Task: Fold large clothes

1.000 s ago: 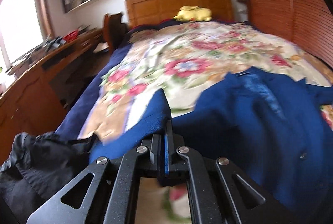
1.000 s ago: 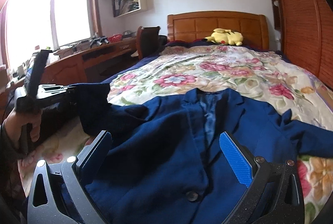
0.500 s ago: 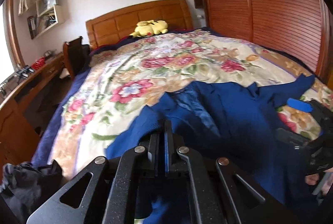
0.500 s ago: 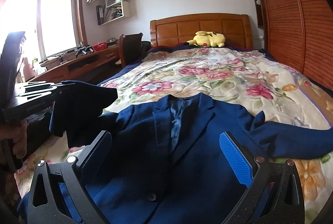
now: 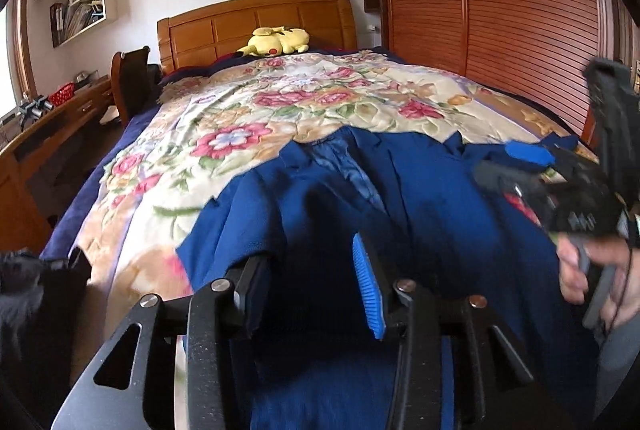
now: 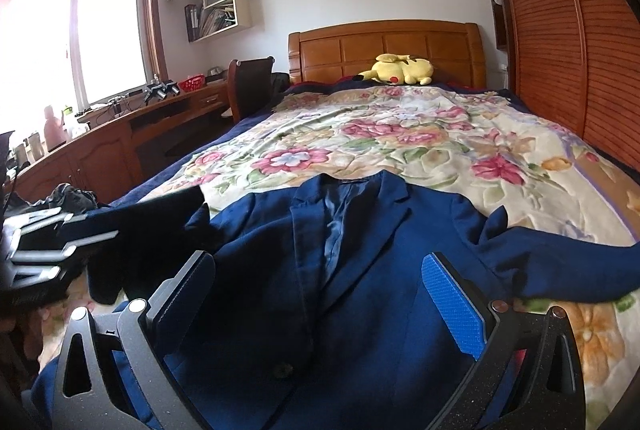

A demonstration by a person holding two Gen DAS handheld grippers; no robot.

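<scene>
Only the left wrist view shows a hand [image 5: 596,270] holding the right gripper [image 6: 320,294], whose jaws are wide open over the blue jacket [image 6: 360,294]. The left gripper [image 5: 312,282] has just been opening, with the dark sleeve [image 5: 304,230] loose between its jaws. The jacket lies face up, lapels open, on the near end of the flowery blanket [image 6: 400,134].

No legible text from my position. The binders and papers on the wall shelf [image 6: 218,12], upper left of the right wrist view, are too small to read. Faint marks on my right gripper [image 5: 576,218], at the right edge of the left wrist view, are blurred.
</scene>
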